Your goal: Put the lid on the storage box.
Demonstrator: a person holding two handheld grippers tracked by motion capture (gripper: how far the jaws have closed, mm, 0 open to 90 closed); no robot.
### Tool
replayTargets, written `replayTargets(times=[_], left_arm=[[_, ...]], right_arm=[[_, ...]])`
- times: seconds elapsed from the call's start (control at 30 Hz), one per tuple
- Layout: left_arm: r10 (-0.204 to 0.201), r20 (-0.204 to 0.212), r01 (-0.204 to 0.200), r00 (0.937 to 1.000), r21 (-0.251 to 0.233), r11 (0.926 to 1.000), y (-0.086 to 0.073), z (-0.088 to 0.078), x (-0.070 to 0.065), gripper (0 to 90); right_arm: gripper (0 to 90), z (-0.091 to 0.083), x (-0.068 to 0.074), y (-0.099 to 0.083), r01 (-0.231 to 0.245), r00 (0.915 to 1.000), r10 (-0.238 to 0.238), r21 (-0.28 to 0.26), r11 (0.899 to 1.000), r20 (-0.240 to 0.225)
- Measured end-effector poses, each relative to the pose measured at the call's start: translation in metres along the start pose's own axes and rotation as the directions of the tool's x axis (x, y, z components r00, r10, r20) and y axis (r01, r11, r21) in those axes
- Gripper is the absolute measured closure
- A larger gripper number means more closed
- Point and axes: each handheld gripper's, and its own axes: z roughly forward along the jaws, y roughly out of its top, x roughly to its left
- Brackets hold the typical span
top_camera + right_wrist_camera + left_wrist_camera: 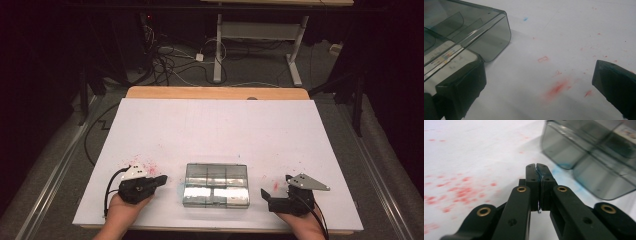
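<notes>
Clear box [216, 185] sits between left gripper [161, 180], jaws closed and empty, and right gripper [264, 194], jaws wide; red stains [142, 164] nearby, possibly ink.

Left black two-jaw gripper [161, 180], lower left of the high view: held low in the left hand [122, 212], pointing toward frame centre, jaws pressed together with nothing between. Right black two-jaw gripper [265, 195], lower right: held in the right hand [302, 222], jaws spread wide, pointing toward centre.

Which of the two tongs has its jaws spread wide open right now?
The right tongs, right of the clear compartment box; the left tongs are pressed shut.
</notes>
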Motion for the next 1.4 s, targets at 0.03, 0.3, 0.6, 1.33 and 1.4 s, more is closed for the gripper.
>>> replayTargets(times=[0.03,0.3,0.6,1.33,1.4], left_arm=[[-0.008,-0.013,0.008,0.9999,-0.002,1.0000,0.000,-0.002,0.004,86.7],[-0.035,-0.045,0.034,0.9984,-0.010,0.9994,-0.004,-0.006,0.017,84.5],[-0.005,-0.045,0.006,0.9990,0.010,0.9999,-0.004,-0.001,0.016,56.6],[-0.002,-0.035,0.000,0.9994,-0.059,0.9983,0.000,-0.001,0.018,0.0],[-0.003,-0.031,0.001,0.9995,-0.051,0.9987,0.000,0.000,0.018,0.0]], right_arm=[[0.0,0.000,0.000,0.000,0.001,1.0000,-0.001,-0.001,1.000,0.001],[0.0,-0.001,0.000,0.000,-0.002,1.0000,0.002,-0.005,1.000,0.004],[0.0,0.000,0.000,0.000,0.003,1.0000,-0.003,-0.004,1.000,0.004],[0.0,0.001,0.002,0.000,0.009,0.9999,-0.009,-0.009,1.000,0.005],[0.0,0.001,0.002,0.000,0.014,0.9999,-0.014,-0.009,1.000,0.005]])
